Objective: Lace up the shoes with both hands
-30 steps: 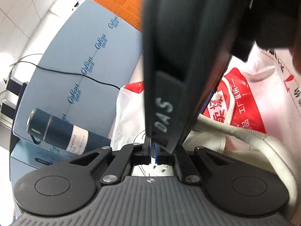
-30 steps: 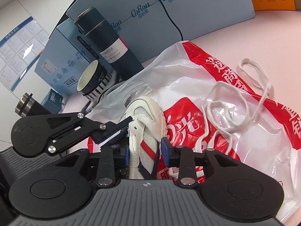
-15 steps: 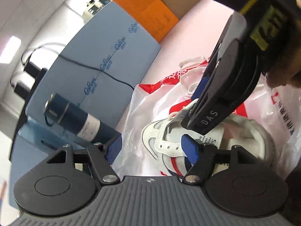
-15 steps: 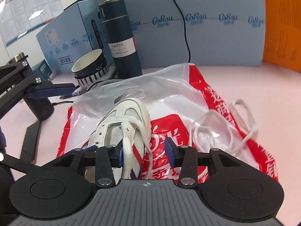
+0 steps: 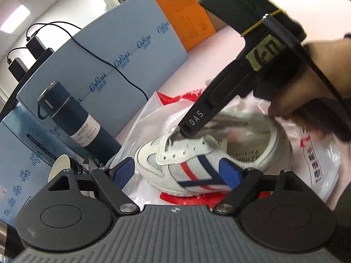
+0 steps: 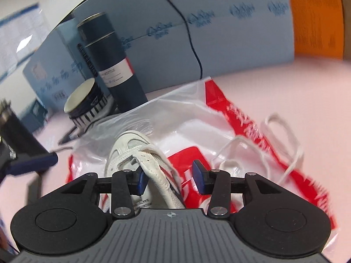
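The white sneaker with red and navy side stripes [image 5: 197,164] lies on its sole on a red-and-white plastic bag [image 5: 324,160] spread over the pale pink table [image 6: 285,92], toe toward a dark navy vacuum bottle [image 5: 72,120]; seen from the left wrist, the left tongs [image 5: 176,173] hang just short of the sneaker's striped side, their blue pads [image 5: 229,173] wide apart and still spreading, with nothing pressed between them; the shoe sits beyond and partly between the tips, untouched. The right tongs [image 6: 170,178] reach down from above onto the lacing area, a person's hand [image 5: 307,100] behind them; in the right wrist view, which is blurred, their pads stand partly parted around the sneaker's white eyelet flap [image 6: 158,171], the left pad close against it and the right pad clear, so no clamp shows. A loose white shoelace [image 6: 283,144] lies coiled on the bag to the right of the shoe, apart from both tongs; a striped paper cup [image 6: 87,103] stands beside the bottle, with light blue boxes [image 5: 122,50] behind.
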Demonstrator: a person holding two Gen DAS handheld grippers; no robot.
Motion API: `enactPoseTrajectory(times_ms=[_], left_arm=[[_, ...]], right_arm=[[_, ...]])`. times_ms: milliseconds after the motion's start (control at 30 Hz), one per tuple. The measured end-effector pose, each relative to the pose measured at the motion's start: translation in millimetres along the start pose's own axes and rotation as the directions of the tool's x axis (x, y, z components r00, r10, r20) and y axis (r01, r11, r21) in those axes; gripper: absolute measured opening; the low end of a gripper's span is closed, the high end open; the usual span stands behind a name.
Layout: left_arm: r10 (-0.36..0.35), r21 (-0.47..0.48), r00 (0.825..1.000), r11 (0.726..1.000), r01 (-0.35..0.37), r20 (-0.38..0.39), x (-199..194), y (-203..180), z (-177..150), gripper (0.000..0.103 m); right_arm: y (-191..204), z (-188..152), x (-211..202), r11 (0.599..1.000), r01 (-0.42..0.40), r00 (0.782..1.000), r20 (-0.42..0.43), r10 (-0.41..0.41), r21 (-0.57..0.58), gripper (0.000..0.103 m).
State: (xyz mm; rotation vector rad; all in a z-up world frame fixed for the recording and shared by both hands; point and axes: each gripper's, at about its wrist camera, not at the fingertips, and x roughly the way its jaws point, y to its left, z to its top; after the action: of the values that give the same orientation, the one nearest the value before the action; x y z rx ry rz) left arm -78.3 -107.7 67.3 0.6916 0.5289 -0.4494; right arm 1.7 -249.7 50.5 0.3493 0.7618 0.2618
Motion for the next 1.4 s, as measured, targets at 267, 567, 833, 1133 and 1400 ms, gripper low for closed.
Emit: enactPoseTrajectory(times_ms=[267, 567, 833, 1133, 1400], left_arm=[[-0.057, -0.072, 0.998, 0.996, 0.055, -0.032, 5.0, 2.7, -4.1, 0.085], [-0.176, -0.293, 0.983, 0.944, 0.154, -0.051, 15.5, 23.6, -11.9, 0.02], [-0.247, -0.37, 0.969, 0.901, 0.224, -0.013, 19.6, 23.1, -16.5, 0.025], [-0.186, -0.309, 0.982, 0.936, 0.166, -0.037, 11.0, 18.5, -15.8, 0.038], [-0.2, -0.342, 0.979, 0.923, 0.178, -0.03, 14.0, 23.9, -19.7, 0.045]], right_arm=[[-13.0, -9.3, 6.4, 0.974, -0.088, 0.994, -0.044, 0.099, 0.209, 0.04], [-5.4, -3.2, -27.6, 0.985, -0.112, 0.994, 0.028, 0.109, 0.135, 0.072], [18.9, 1.7, -51.2, 0.988, -0.15, 0.983, 0.105, 0.152, -0.034, 0.077], [33.9, 24.9, -25.5, 0.956, -0.159, 0.987, -0.016, 0.16, -0.246, 0.077], [37.9, 20.4, 9.8, 0.92, -0.213, 0.977, -0.064, 0.203, -0.33, 0.077]])
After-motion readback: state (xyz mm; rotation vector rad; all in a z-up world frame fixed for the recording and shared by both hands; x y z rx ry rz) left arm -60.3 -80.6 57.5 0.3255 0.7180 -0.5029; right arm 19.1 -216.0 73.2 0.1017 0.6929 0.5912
